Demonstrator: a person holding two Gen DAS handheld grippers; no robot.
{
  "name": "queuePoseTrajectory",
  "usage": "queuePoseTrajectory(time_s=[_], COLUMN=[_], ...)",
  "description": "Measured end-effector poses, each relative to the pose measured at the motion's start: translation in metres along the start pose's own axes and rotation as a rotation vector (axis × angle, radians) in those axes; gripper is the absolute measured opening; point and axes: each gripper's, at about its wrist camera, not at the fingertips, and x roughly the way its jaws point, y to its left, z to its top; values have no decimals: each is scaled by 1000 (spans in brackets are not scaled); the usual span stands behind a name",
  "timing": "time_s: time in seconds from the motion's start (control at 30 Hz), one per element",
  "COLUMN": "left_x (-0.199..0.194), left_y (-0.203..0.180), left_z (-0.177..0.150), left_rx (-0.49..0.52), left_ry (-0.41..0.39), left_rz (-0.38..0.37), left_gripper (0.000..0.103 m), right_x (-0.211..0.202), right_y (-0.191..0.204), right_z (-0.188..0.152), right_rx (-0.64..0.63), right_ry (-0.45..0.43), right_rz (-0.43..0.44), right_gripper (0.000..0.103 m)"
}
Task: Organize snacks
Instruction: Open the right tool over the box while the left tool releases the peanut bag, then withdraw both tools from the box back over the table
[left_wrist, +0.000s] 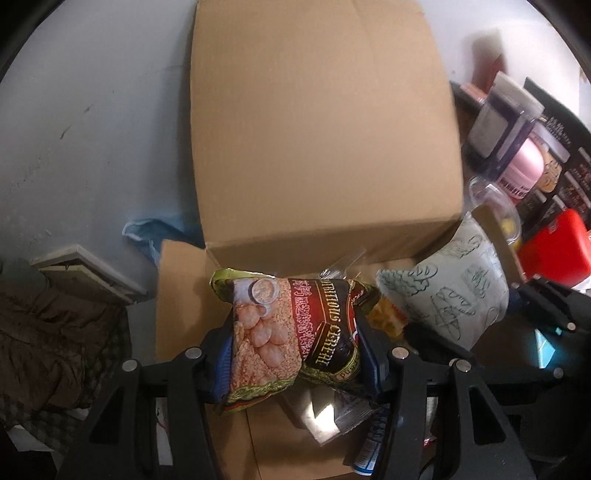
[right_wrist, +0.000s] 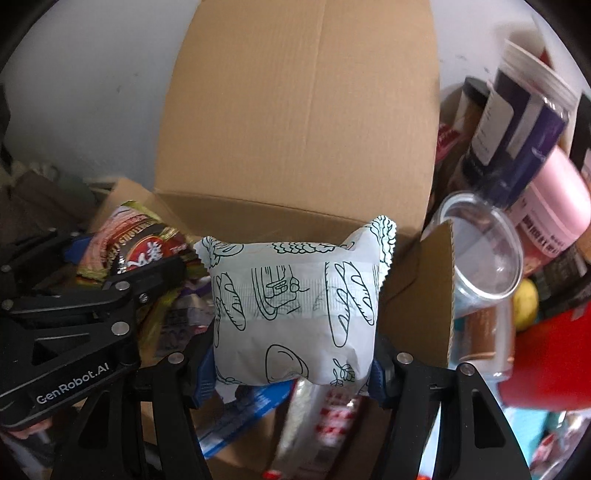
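Currently both packets hang over the open cardboard box (left_wrist: 321, 147), its tall flap upright behind them. Left hand-held gripper (left_wrist: 295, 354): jaws partway closed, pinching a cereal bag (left_wrist: 291, 325) by its sides. Right hand-held gripper (right_wrist: 291, 369): likewise partway closed, clamped on a pale bread-print packet (right_wrist: 295, 302).

Risks, as I judge them: both bags are soft and gripped low, so either could slump or slip out during lowering. The two grippers sit close together; lowering both at once may knock them or wedge the bags against each other.

Box contents: several wrappers already lie loose on the bottom, a blue one (right_wrist: 240, 417) among them. Right of the box, a clear plastic cup (right_wrist: 484, 258), a pink tub (right_wrist: 554, 206) and dark canisters crowd the surface.
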Motion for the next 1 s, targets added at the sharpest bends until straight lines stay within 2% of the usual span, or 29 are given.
queuePoseTrajectory(time_s=[0.1,0.3,0.43,0.5,0.57,0.73,1.0], left_x=[4,16,13,9,1,-20,-72], left_y=[0,-2,-1,-1,0,1,-10], left_z=[-2,-1,-2,-3,-4,-3,-2], left_rx=[4,21,-5,-9,-10,-19,-4], left_ry=[-5,52,59,56,51,21,-47], left_rz=[26,78,61,58,68,87,49], left_gripper=[55,57,57,57,57,57,57], right_x=[2,9,9,5,-2,-22,-66], right_y=[7,25,26,24,23,27,17], right_z=[0,-2,-4,-4,-3,-4,-7], right_rx=[-29,-99,-78,-64,-60,-75,-52], right_ry=[-7,17,38,32,12,-4,-54], right_rz=[-37,-93,-99,-115,-143,-164,-161], right_gripper=[65,72,74,82,86,86,86])
